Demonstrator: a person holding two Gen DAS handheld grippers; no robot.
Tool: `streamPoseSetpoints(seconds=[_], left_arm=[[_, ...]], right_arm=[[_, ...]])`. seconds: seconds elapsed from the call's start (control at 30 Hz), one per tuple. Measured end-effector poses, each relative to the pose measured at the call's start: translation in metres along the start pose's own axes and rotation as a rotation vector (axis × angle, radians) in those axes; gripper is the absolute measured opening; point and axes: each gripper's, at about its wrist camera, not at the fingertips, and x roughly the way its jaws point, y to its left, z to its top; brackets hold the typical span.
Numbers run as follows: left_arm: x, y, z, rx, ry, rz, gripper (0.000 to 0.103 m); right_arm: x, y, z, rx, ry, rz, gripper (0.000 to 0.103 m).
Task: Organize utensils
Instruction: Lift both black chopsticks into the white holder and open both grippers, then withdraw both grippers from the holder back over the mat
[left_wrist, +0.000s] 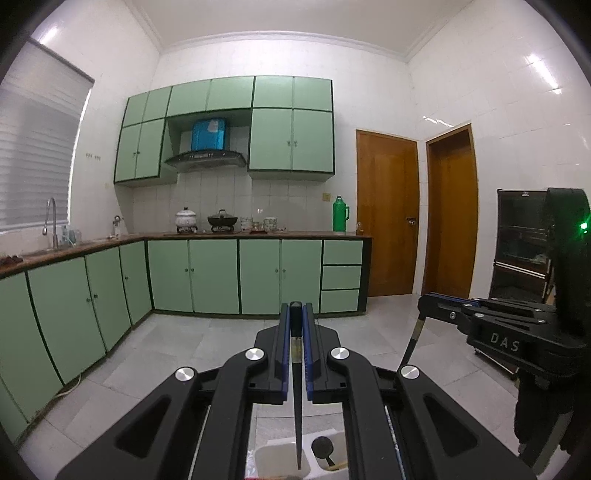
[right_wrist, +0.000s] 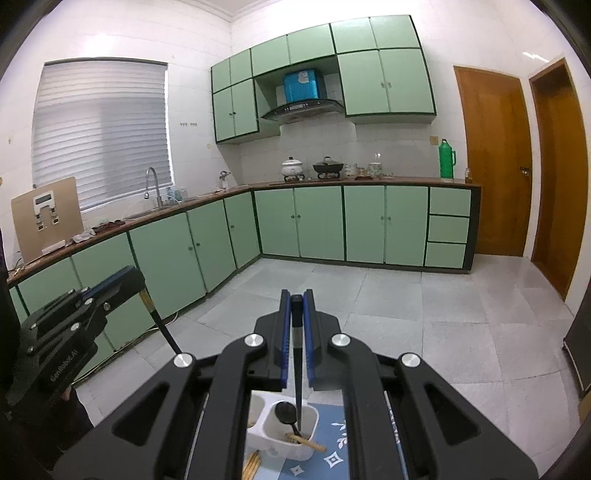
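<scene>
My left gripper (left_wrist: 296, 308) is shut on the top end of a black chopstick (left_wrist: 297, 406), which hangs tip-down over a white utensil holder (left_wrist: 271, 456). My right gripper (right_wrist: 296, 295) is shut on a second black chopstick (right_wrist: 297, 384); its tip reaches down to the holder's (right_wrist: 273, 441) compartment, where a black spoon (right_wrist: 285, 410) and wooden chopsticks (right_wrist: 308, 444) stand. Each gripper also shows in the other's view: the right gripper (left_wrist: 430, 298) with its chopstick (left_wrist: 412, 343), the left gripper (right_wrist: 129, 276) with its chopstick (right_wrist: 162, 328).
The holder stands on a blue patterned mat (right_wrist: 332, 446), with more wooden chopsticks (right_wrist: 253, 465) lying beside it. Green cabinets (right_wrist: 369, 221) and a counter run along the far walls. A grey tiled floor (right_wrist: 424, 314) lies between. A dark glass-fronted cabinet (left_wrist: 517, 251) stands at the right.
</scene>
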Motion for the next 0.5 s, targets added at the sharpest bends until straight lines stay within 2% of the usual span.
streamPoseSetpoints(seconds=[0.17,0.27,0.37,0.43,0.5], left_arm=[[0.036,0.009,-0.031,-0.022,0.045,-0.004,0.006],[0.056,0.016,-0.053,-0.048,0.114,-0.013,0.006],[0.06,0.022,-0.065,-0.077,0.157,-0.013,0.007],[0.058,0.023,-0.069,-0.082,0.166,-0.013,0.014],[0.051,0.024,-0.069,-0.078,0.163,-0.007,0.022]], right_arm=[[0.032,-0.009,-0.023,0.006,0.048,-0.005,0.006],[0.044,-0.01,-0.037,0.018,0.081,0.004,0.006],[0.053,-0.011,-0.048,0.035,0.121,0.018,0.008],[0.054,-0.011,-0.054,0.035,0.129,0.007,0.012],[0.049,-0.009,-0.056,0.033,0.117,-0.009,0.026]])
